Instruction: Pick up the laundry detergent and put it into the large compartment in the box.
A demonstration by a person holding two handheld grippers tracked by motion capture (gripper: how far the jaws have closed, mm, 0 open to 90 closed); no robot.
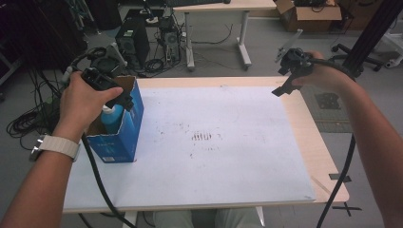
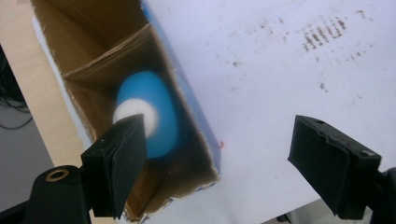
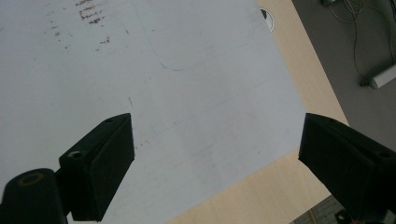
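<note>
Right now the left gripper (image 2: 215,158) is hanging open above the blue box (image 1: 124,130), 1 jaw overlapping the bottle's cap, the other out over the white mat (image 2: 280,93). If it is dropping back in off-centre, a jaw is likely catching the box's cardboard rim and tipping it. The blue bottle (image 2: 152,114), somewhat blurred, is standing inside the box, seemingly untouched. Farther off, the right gripper (image 3: 215,163) is hovering open, well apart from the box.

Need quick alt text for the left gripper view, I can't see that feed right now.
A blue bottle with a white cap stands inside an open blue cardboard box, seen from above. The left claw hangs over it with jaws apart and nothing between them. The box sits on a white sheet with dark smudges.
</note>
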